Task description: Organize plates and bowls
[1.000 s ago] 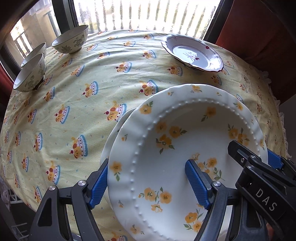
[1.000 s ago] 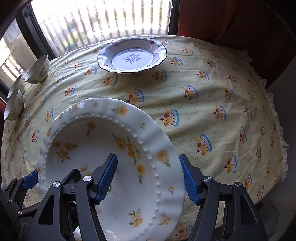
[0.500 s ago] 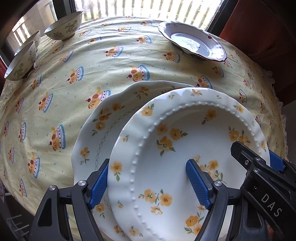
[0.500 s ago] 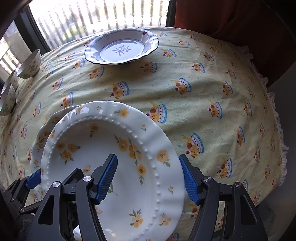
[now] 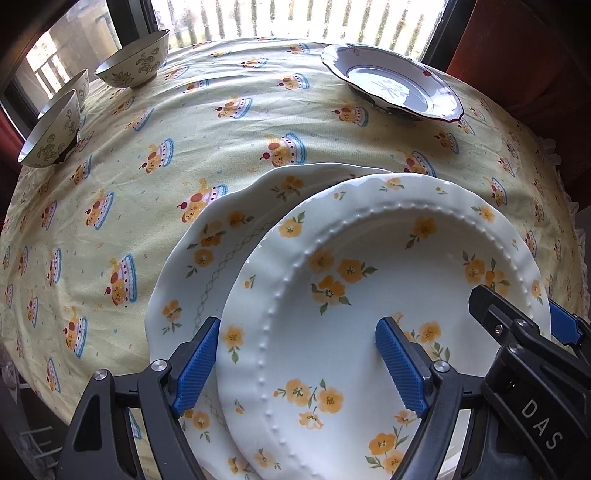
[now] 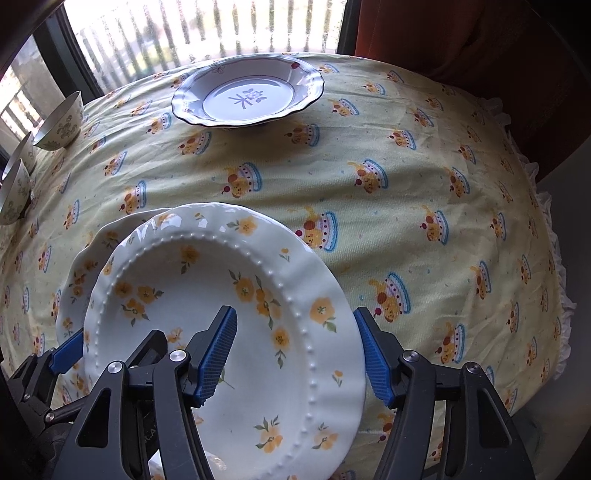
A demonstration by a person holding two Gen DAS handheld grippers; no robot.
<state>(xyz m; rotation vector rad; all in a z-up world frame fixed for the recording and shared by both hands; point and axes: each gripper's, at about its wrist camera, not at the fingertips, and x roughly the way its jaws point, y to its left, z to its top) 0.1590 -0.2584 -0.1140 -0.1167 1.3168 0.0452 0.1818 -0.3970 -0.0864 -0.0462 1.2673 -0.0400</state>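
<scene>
A white beaded plate with yellow flowers (image 5: 369, 314) (image 6: 229, 314) is held between both grippers above the table. My left gripper (image 5: 295, 354) straddles its left rim, one pad under and one on top. My right gripper (image 6: 295, 354) straddles its right rim the same way. Under it a larger scalloped floral plate (image 5: 221, 251) (image 6: 77, 273) lies on the tablecloth, sticking out to the left. A deep plate with a dark rim (image 5: 391, 85) (image 6: 247, 96) stands at the far side. Three patterned bowls (image 5: 133, 62) (image 6: 61, 122) stand at the far left.
The round table wears a yellow cloth (image 5: 184, 147) (image 6: 424, 184) printed with cakes. A window with bars (image 6: 207, 29) lies behind. A red curtain (image 6: 461, 44) hangs at the right. The table edge drops off at the right and front.
The beaded plate, held by both grippers, has moved forward over the table. The larger floral plate beneath has come more into view on the left.
</scene>
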